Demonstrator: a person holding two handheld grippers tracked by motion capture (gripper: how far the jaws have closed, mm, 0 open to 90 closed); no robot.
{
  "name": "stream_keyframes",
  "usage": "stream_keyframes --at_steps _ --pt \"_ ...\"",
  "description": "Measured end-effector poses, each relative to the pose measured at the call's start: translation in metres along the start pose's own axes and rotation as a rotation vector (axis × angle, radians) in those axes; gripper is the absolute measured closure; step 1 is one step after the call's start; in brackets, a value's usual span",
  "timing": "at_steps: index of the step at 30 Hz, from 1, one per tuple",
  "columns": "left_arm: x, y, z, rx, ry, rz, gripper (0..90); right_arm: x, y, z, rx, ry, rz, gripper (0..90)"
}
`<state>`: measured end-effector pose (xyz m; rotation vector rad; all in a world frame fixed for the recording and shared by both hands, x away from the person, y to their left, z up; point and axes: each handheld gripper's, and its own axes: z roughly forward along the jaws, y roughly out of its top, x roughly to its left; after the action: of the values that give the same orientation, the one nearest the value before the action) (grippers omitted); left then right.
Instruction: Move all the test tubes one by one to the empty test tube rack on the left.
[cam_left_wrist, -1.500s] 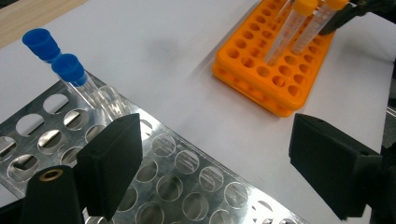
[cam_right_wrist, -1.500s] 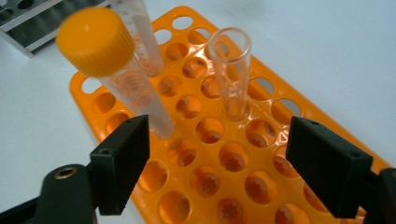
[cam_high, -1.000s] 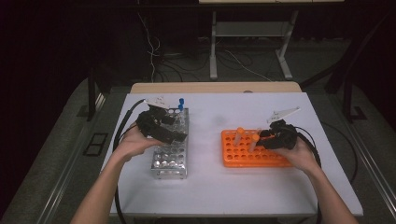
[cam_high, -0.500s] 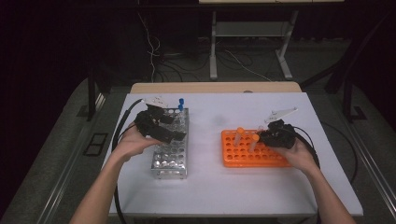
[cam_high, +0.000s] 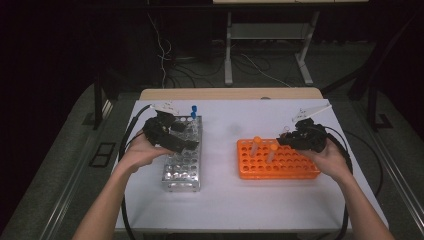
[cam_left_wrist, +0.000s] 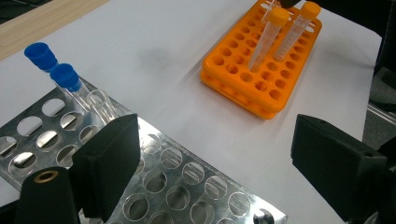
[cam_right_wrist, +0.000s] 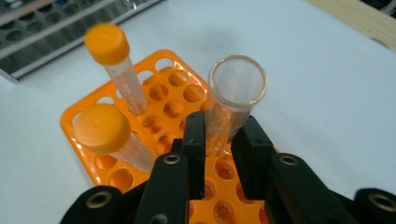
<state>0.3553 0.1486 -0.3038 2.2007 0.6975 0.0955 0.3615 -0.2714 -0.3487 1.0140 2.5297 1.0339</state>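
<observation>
Right gripper view is giving me the clearest look: the right tool (cam_right_wrist: 219, 140) is clamping an open clear glass tube (cam_right_wrist: 231, 100) between its two black jaws, gripping it partway down its wall with the open mouth sticking up above them. Its jaws have just been closing, and the tube is sitting between them, pressed from both sides. Beneath it is lying the orange rack (cam_right_wrist: 161, 105), where two orange-capped tubes (cam_right_wrist: 114, 63) are already standing in holes, both leaning a little.

From the high view, the person's right hand is holding that tool (cam_high: 292, 137) over the far right part of the orange rack (cam_high: 277, 167), while the left tool (cam_high: 175, 135) is hanging over the metal rack (cam_high: 182, 165) on the left side of the desk (cam_high: 225, 200). In the left gripper view its jaws are standing well apart with nothing between them. Two blue-capped tubes (cam_left_wrist: 63, 77) and one uncapped clear tube (cam_left_wrist: 100, 102) are standing at the far end of that metal rack (cam_left_wrist: 187, 186).

As I am judging it, the work is somewhere in its early part: the glass tube is gripped and off the desk, but it is not yet seated anywhere. Whether it is leaving the orange rack or heading into it, I cannot tell. Most holes in both racks are standing empty.
</observation>
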Motion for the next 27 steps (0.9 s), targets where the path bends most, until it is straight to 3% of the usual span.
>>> stream_keyframes --at_steps 12,21,27 --pt "-0.012 0.004 -0.006 -0.006 -0.015 0.016 12.1 0.011 0.023 -0.042 -0.031 0.015 -0.03 75.1" --pt "-0.025 0.012 -0.008 0.003 -0.031 0.028 0.3 0.034 0.046 -0.071 -0.051 0.029 -0.099 75.1" --pt "-0.034 0.018 -0.006 0.033 -0.046 0.058 0.0 0.053 0.06 -0.08 -0.059 0.074 -0.147 75.1"
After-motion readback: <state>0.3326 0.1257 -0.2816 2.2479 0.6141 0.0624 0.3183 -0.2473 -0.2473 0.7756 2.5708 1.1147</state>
